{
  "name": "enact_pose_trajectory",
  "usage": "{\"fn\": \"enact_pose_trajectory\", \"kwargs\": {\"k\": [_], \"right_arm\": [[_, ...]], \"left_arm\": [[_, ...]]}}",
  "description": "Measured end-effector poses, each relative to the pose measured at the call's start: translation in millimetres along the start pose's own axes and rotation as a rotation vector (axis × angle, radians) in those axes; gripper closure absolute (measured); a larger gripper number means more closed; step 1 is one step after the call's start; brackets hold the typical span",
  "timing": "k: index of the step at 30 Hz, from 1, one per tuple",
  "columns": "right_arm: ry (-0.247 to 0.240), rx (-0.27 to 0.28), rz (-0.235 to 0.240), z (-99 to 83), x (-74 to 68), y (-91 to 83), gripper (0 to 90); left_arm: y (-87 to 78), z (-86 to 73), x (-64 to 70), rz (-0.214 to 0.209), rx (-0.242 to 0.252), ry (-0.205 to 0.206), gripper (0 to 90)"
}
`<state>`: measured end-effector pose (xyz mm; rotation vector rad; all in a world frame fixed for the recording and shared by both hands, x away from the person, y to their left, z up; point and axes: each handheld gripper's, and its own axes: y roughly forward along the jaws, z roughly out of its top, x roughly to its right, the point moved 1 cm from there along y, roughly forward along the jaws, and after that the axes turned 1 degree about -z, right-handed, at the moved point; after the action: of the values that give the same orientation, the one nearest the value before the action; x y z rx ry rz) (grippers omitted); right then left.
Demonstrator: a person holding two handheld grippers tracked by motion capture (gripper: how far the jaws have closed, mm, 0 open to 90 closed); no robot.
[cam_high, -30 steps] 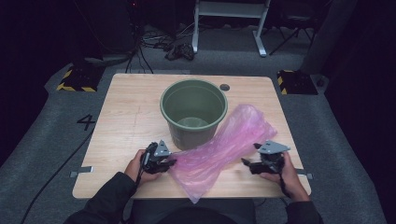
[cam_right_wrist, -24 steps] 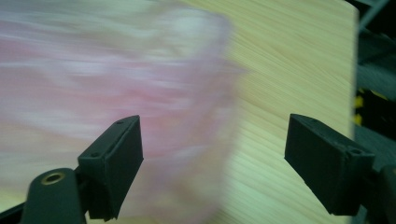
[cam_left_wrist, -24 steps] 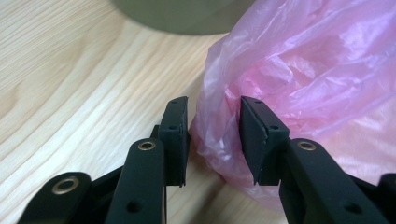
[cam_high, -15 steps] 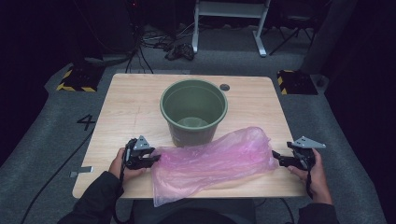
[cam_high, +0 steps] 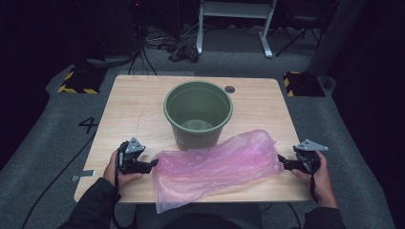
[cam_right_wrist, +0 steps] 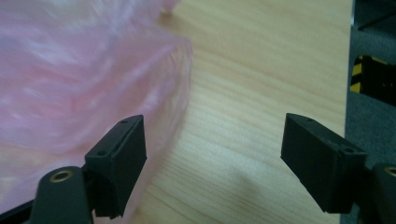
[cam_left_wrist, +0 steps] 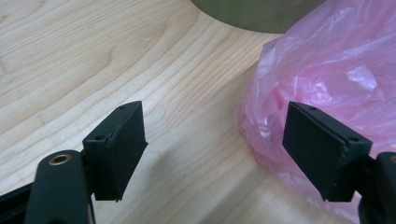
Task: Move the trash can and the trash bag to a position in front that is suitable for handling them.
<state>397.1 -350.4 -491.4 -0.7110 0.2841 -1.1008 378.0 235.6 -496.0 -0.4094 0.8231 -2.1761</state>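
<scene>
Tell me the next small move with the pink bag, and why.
Probably ease the left gripper toward the crumpled pink plastic bag and pinch its near edge: both grippers' jaws stand open, holding nothing, and the bag lies loose beside the green plastic bucket.

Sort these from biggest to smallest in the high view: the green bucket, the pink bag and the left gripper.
1. Pink bag, spread flat across the table's front.
2. Green bucket, somewhat smaller in view.
3. Left gripper, clearly smallest.
</scene>
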Motion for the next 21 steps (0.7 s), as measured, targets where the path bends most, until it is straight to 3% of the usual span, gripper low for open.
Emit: {"fn": "enact_pose_trajectory", "kwargs": {"k": [4,5,6,8,10,11,14,17,18,20,21], "right_arm": [[-0.024,0.064,0.033,7.8,-6.5,-13.3,21.7],[-0.034,0.104,0.074,14.0,-14.6,-19.7,21.6],[-0.034,0.104,0.074,14.0,-14.6,-19.7,21.6],[-0.062,0.130,0.117,20.2,-25.4,-24.7,21.2],[-0.124,0.161,0.191,29.7,-46.6,-31.5,20.7],[-0.124,0.161,0.191,29.7,-46.6,-31.5,20.7],[-0.175,0.187,0.284,36.6,-72.7,-34.0,20.6],[-0.270,0.166,0.366,39.4,-112.0,-25.3,21.2],[-0.270,0.166,0.366,39.4,-112.0,-25.3,21.2],[-0.321,0.145,0.408,39.5,-129.2,-19.7,20.0],[-0.324,0.134,0.437,39.3,-138.0,-15.2,20.0]], "left_arm": [[-9.7,-6.9,-2.0,0.004,0.005,-0.005,20.9],[-11.9,-8.6,-2.6,0.002,0.009,-0.007,21.0],[-13.9,-10.4,-2.6,-0.002,0.009,-0.009,21.0],[-16.4,-13.4,-2.3,-0.005,0.014,-0.006,20.9],[-17.3,-14.7,-1.7,-0.021,0.016,-0.011,20.9],[-17.2,-15.0,-1.5,-0.025,0.015,-0.007,20.9],[-14.2,-14.8,1.0,-0.036,0.002,-0.003,21.1],[-10.6,-13.3,4.8,-0.049,-0.002,0.004,21.1],[-9.7,-12.7,6.7,-0.058,-0.004,0.004,21.1],[-6.1,-11.4,10.8,-0.062,-0.012,0.016,21.1],[-4.8,-11.1,11.9,-0.068,-0.014,0.020,21.1]]}}
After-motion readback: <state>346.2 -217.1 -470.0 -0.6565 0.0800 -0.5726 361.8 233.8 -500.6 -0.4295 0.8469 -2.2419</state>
